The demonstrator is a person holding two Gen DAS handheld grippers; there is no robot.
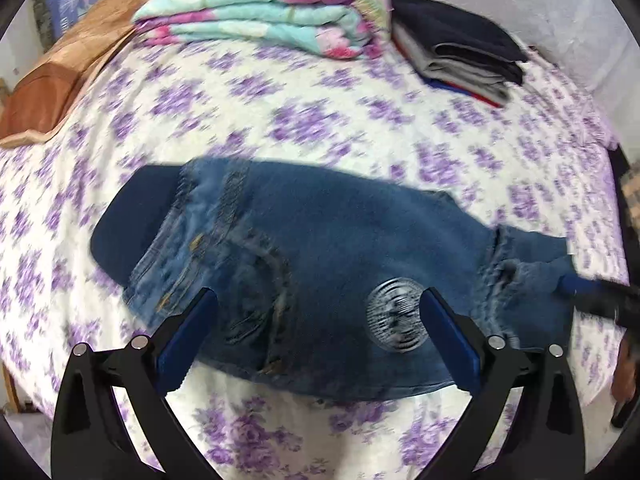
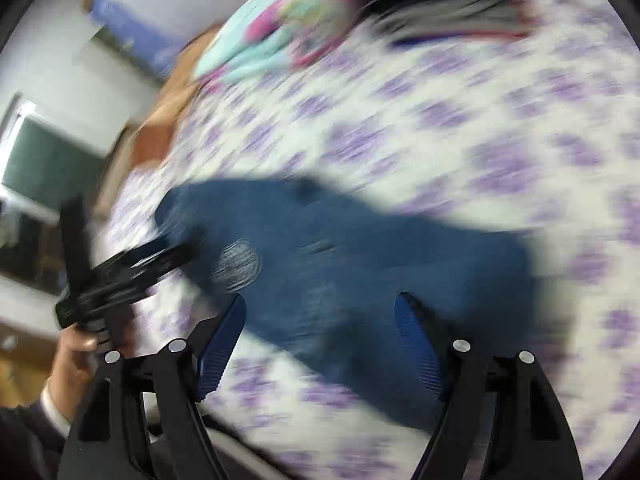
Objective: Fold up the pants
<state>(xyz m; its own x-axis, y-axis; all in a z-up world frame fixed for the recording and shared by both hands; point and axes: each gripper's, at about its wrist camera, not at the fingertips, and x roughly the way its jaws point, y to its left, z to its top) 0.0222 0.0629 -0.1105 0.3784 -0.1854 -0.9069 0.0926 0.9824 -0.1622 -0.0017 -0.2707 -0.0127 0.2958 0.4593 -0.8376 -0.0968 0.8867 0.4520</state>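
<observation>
Folded blue denim pants are laid on the purple-flowered bed sheet. Above them, the left hand-held gripper and right hand-held gripper are held spread, empty.

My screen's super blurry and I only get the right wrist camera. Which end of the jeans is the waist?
Observer: The left wrist view shows the jeans with their waistband at the left end and pocket stitching beside it.
Operator: Is the other gripper holding them?
Observer: No, the left gripper is open, jaws spread over the jeans.
Operator: What's the dark blur at the back?
Observer: A stack of folded clothes, navy on top, beside the flowered quilt.
</observation>
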